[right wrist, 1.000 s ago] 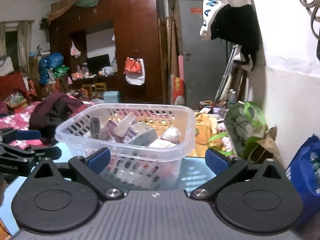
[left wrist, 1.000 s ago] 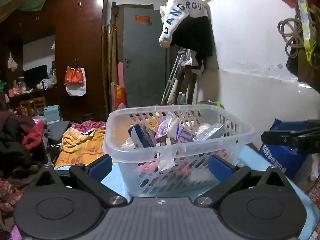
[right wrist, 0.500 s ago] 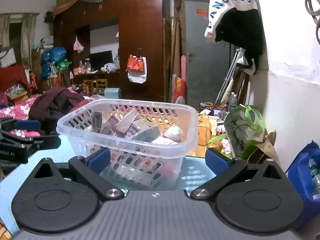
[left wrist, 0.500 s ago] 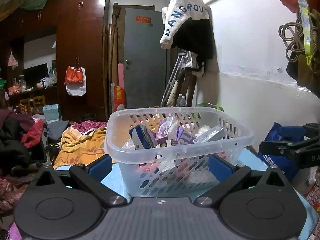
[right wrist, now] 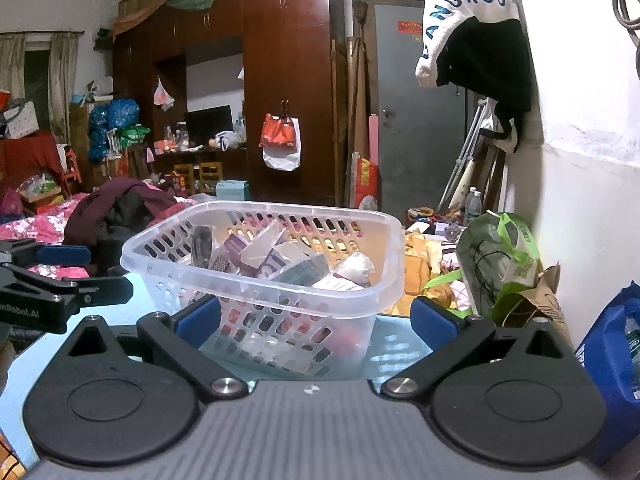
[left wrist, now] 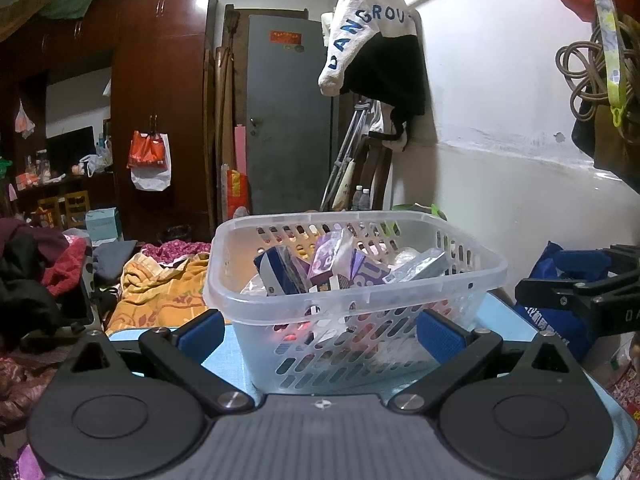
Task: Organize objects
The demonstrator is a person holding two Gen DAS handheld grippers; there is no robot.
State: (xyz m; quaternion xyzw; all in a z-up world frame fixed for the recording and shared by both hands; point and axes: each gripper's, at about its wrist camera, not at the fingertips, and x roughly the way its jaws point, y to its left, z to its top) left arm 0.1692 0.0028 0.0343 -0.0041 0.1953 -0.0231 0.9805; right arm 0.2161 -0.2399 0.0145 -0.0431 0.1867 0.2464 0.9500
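Between two spread grippers [left wrist: 320, 330] [right wrist: 316, 322], one basket [left wrist: 356, 300] holds perhaps six packets [left wrist: 332, 266].

Both wrist cameras sit low and close, facing the same plastic basket [left wrist: 352, 280] on the bench [right wrist: 384, 344]. The left views it from the left, the right from the right; each catches the other hand-held gripper at its edge.

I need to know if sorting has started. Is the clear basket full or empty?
Partly full. The basket sits upright on the blue table, holding a jumble of small boxes and packets piled to about rim level.
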